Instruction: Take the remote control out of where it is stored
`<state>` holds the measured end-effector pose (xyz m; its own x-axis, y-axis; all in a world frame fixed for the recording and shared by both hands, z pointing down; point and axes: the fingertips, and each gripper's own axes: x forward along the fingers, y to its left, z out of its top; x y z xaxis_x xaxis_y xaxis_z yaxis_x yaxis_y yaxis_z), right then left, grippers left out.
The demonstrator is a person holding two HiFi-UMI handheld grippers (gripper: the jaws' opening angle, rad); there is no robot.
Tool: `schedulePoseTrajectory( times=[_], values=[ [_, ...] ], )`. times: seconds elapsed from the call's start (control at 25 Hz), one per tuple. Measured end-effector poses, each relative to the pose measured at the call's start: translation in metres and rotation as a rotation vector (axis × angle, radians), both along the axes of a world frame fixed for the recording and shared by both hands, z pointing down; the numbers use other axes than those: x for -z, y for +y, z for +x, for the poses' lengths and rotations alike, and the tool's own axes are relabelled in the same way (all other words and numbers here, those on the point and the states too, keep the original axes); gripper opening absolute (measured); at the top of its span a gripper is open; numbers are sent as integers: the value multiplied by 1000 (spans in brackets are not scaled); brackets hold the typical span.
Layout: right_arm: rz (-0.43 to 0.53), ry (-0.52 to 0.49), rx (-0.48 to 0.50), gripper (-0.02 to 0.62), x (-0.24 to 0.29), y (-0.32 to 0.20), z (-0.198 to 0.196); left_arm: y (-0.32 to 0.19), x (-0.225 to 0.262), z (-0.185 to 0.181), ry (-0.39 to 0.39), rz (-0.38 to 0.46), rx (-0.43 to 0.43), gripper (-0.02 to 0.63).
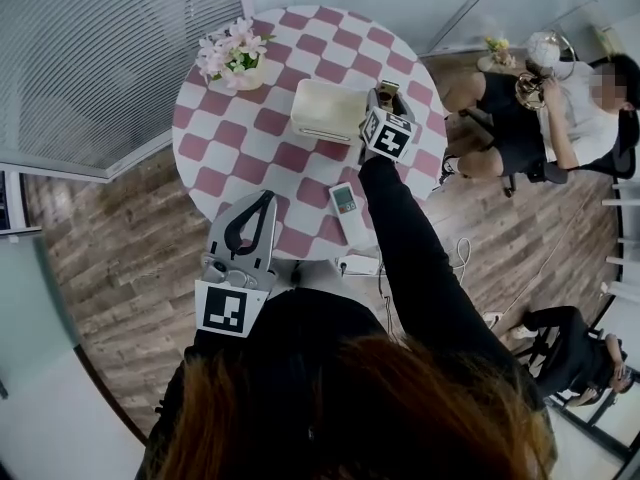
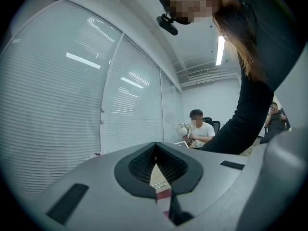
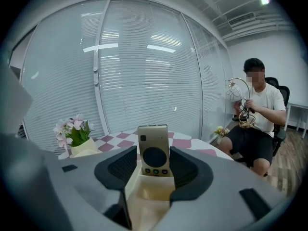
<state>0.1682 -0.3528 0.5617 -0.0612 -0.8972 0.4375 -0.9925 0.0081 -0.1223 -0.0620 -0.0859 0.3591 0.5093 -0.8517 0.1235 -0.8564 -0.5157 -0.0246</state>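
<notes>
- Lettering is not showing up legibly anywhere. The remote control (image 3: 154,148) is showing only a dark round pad, one small square key at its top corner and a row of three little keys, with no brand.
- The marker cube (image 1: 388,134) on my right gripper (image 3: 154,154) is carrying a black-and-white square pattern, not words.
- I am seeing the remote control standing upright in a slot of the cream holder (image 1: 322,110) on the checked table (image 1: 225,148). Its long axis is running vertically and its key face is turning toward my right gripper.
- My right gripper's jaws are standing wide apart, flanking the remote control and the holder's slot on either side. I am not seeing the pads pressing on it.
- My left gripper (image 2: 155,146) is hanging near my body with its jaw tips meeting and nothing between them.
- The holder is swallowing the remote control's lower end, so I am not making out that part.
- A second, white remote (image 1: 343,208) is lying flat on the table toward its closer edge; its small display is too tiny for me to read.
- My own sleeve (image 1: 410,258) and hair (image 1: 340,408) are covering the table's near rim in the head view.
- The left gripper view is giving me mostly window blinds (image 2: 57,105) and only a sliver of table.
</notes>
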Motion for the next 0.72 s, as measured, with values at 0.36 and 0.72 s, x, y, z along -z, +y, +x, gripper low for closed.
schedulePoseTrajectory(
  times=[0.36, 0.72],
  values=[
    [-10, 41, 5, 190, -3, 0, 0, -3, -2, -3, 0, -1, 6, 9],
    [69, 24, 65, 187, 26, 4, -1, -3, -1, 1, 5, -4, -13, 9]
  ],
)
